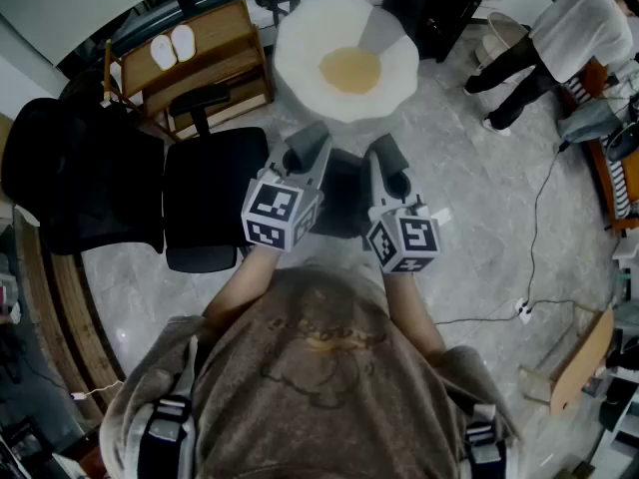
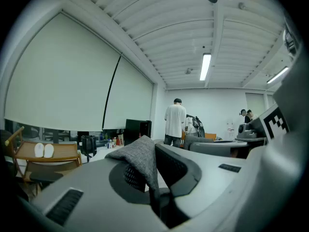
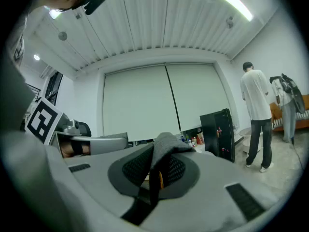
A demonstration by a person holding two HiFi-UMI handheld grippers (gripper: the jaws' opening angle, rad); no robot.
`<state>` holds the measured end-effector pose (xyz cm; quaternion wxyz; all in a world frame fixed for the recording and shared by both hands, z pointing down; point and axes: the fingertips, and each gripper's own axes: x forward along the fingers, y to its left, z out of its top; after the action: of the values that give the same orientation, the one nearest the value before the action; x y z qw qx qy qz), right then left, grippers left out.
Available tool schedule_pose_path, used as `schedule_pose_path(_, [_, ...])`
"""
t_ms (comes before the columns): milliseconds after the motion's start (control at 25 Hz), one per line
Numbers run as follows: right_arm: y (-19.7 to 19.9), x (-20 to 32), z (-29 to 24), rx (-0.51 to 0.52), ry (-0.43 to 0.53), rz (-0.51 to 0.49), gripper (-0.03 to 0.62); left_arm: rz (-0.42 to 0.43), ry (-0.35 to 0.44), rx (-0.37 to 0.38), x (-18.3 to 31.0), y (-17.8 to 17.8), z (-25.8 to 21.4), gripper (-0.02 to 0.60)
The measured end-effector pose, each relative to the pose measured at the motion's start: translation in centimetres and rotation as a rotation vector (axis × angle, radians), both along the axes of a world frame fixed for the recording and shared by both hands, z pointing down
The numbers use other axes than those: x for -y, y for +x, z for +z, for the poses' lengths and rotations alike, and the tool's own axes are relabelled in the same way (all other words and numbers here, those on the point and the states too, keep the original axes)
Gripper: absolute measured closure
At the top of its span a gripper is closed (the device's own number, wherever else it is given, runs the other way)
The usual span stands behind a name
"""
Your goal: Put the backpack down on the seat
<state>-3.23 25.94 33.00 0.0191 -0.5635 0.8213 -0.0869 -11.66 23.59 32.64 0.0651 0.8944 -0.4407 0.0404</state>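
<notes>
In the head view the dark backpack (image 1: 340,200) hangs between my two grippers, over the grey floor. My left gripper (image 1: 306,156) holds its left side and my right gripper (image 1: 385,160) its right side, both about level. A fold of grey backpack fabric (image 2: 141,159) is pinched in the shut jaws of the left gripper (image 2: 154,180). The right gripper (image 3: 157,172) is shut on a similar grey fold (image 3: 163,150). A black office chair's seat (image 1: 208,196) lies just left of the left gripper, its backrest (image 1: 78,180) further left.
A fried-egg-shaped white cushion seat (image 1: 345,60) lies straight ahead. A wooden bench (image 1: 198,56) with white slippers stands at the back left, a black cabinet (image 1: 435,2) behind. A person (image 1: 561,36) stands at the far right. A cable (image 1: 535,230) runs over the floor.
</notes>
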Motion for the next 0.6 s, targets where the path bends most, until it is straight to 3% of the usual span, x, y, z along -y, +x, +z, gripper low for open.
schedule_pose_path(600, [-0.3,1.0,-0.4,0.059,0.004,-0.010,0.565,0.046,-0.013,-0.002,0.5,-0.4,-0.5,0.552])
